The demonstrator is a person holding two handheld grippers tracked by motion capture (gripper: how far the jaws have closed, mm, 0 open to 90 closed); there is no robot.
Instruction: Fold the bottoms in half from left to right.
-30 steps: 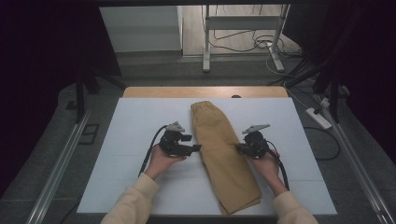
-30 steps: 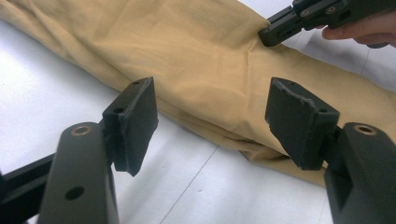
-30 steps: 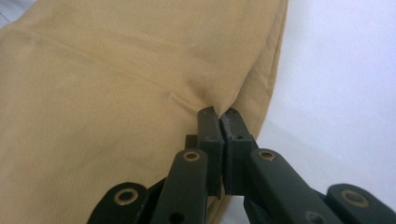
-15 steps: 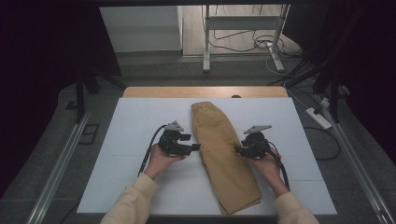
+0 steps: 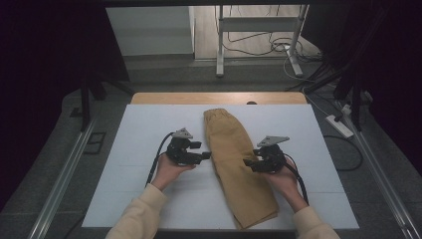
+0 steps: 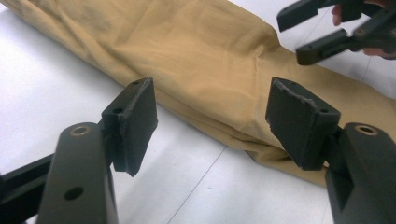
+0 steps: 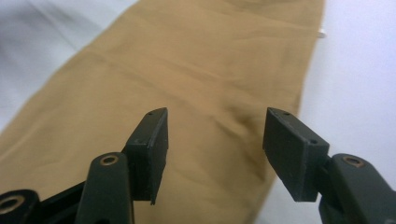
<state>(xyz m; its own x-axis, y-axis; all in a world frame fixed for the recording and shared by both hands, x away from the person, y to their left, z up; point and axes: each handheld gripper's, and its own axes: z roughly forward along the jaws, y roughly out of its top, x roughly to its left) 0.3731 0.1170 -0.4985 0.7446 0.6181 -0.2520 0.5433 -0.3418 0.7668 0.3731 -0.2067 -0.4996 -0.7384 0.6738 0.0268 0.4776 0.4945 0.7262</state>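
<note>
1. No readable text, labels, brands, nos. or signs anywhere I can see.
2. Tan trousers (image 5: 234, 154): plain cloth, no tag legible.
3. White table cover (image 5: 149, 129): blank, no markings.

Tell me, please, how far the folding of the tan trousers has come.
Done: the tan trousers lie folded lengthwise, leg on leg, on the white table. In hand: both grippers sit at mid-length, left gripper open, right gripper just opening with nothing between its fingers. Left: probably a crosswise fold.
</note>
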